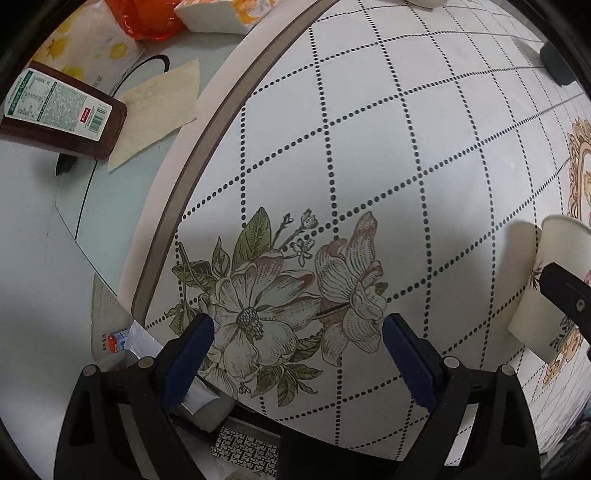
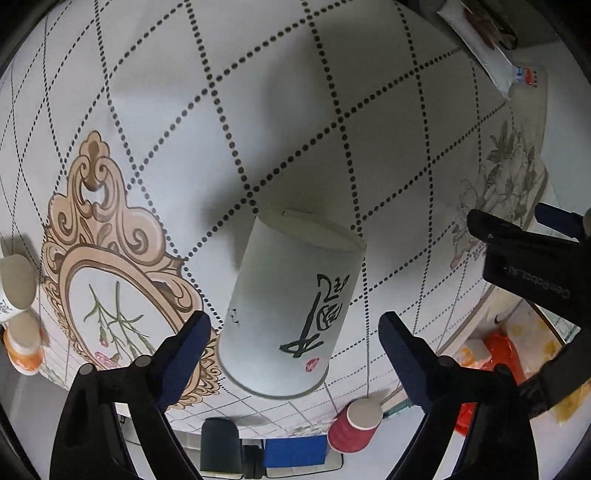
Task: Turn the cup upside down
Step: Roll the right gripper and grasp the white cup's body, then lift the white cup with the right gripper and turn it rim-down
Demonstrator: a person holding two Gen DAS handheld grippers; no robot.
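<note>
A white paper cup (image 2: pixel 291 302) with dark calligraphy and a red stamp stands upside down on the patterned tablecloth (image 2: pixel 295 110), flat base up, rim toward the camera. My right gripper (image 2: pixel 295 332) is open, its blue-padded fingers (image 2: pixel 184 347) on either side of the cup near the rim, apart from it. The same cup (image 1: pixel 554 280) shows at the right edge of the left wrist view, with a right-gripper finger (image 1: pixel 569 295) in front of it. My left gripper (image 1: pixel 299 339) is open and empty over the flower print (image 1: pixel 266 302).
A red paper cup (image 2: pixel 354 424) stands upside down near the table's edge, with more cups at the left (image 2: pixel 18 295). A brown bottle (image 1: pixel 62 114), paper sheets (image 1: pixel 162 110), an orange bag (image 1: pixel 151 18) and a box (image 1: pixel 225 14) lie beyond the cloth's border.
</note>
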